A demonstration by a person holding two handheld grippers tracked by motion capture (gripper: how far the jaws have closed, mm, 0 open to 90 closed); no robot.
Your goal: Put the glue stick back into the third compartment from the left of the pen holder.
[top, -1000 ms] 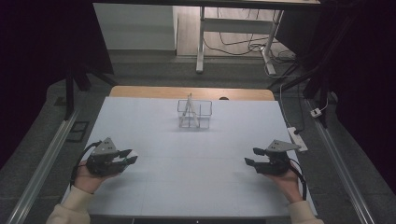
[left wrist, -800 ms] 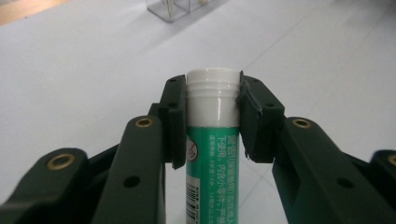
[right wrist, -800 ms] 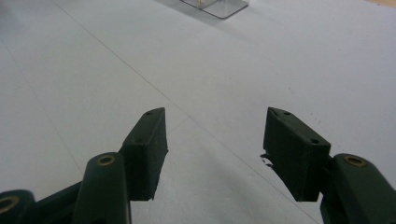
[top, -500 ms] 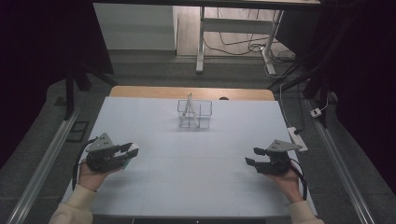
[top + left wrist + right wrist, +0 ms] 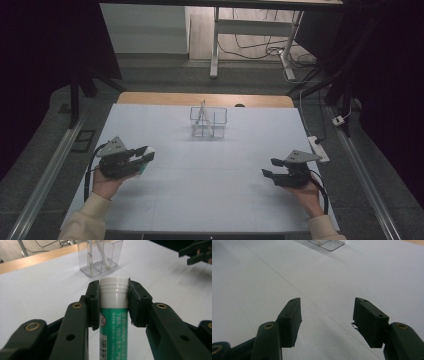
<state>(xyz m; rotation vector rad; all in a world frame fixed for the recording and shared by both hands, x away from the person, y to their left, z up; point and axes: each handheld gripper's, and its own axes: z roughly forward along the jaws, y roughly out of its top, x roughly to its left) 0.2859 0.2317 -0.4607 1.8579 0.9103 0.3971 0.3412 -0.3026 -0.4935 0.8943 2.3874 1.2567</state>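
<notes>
- Left gripper (image 5: pixel 113 302): matte black jaws pinch a smooth round tube (image 5: pixel 114 315), green printed body, ribbed white cap poking out past the pads.
- In the high view that tube (image 5: pixel 144 159) sits at eight o'clock on the table (image 5: pixel 210 200), above the pale, flat surface.
- Right gripper (image 5: pixel 327 320) at four o'clock: blocky pads spread, nothing between them.
- Clear plastic organizer (image 5: pixel 208 121), square-walled, at twelve o'clock near the far wooden edge; wide bare surface between both grippers.

Left claw (image 5: pixel 114 303) clamps green tube (image 5: pixel 114 322); clear organizer (image 5: pixel 101 256) beyond.
</notes>
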